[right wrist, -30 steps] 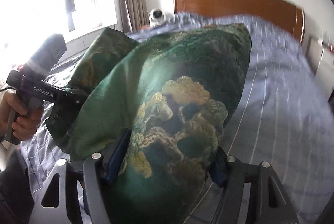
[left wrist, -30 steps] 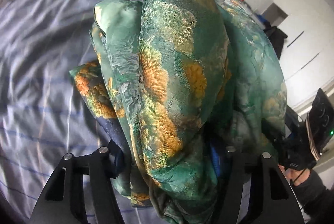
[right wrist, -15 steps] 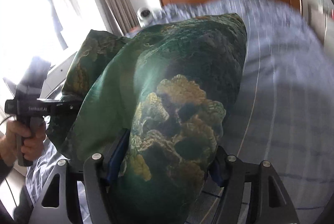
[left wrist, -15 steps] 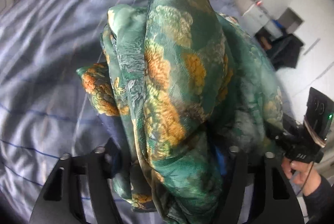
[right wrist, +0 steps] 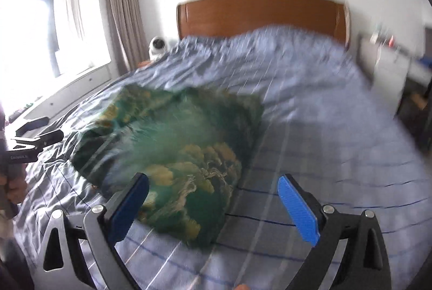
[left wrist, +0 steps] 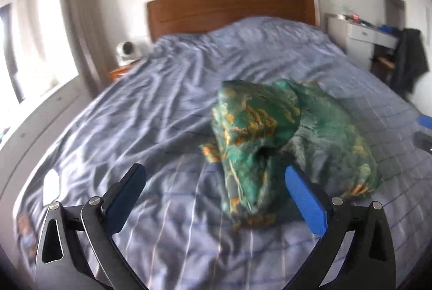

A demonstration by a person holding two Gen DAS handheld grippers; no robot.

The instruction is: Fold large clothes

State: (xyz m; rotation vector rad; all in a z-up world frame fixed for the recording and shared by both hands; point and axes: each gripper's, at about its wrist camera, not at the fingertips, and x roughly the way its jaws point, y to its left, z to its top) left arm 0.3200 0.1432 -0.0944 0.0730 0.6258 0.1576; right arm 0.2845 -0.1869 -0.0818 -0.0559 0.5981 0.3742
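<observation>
Green floral garment (left wrist: 272, 138) was seen lying bunched on the blue striped bed (left wrist: 151, 106), centre-right in the left wrist view, lower left of centre in the right wrist view. Left gripper (left wrist: 216, 190) was spread wide after just opening, nothing gripped. Right gripper (right wrist: 213, 198) likewise had just been opened wide, its fingers (right wrist: 297, 209) clear of the cloth. Wooden headboard (right wrist: 259, 14) was noted at upper frame.

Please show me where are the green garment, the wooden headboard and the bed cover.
green garment (left wrist: 259, 125), left wrist view, upper folded layer.
wooden headboard (right wrist: 259, 17), right wrist view, middle of the panel.
bed cover (left wrist: 151, 106), left wrist view, bare wrinkled part.
</observation>
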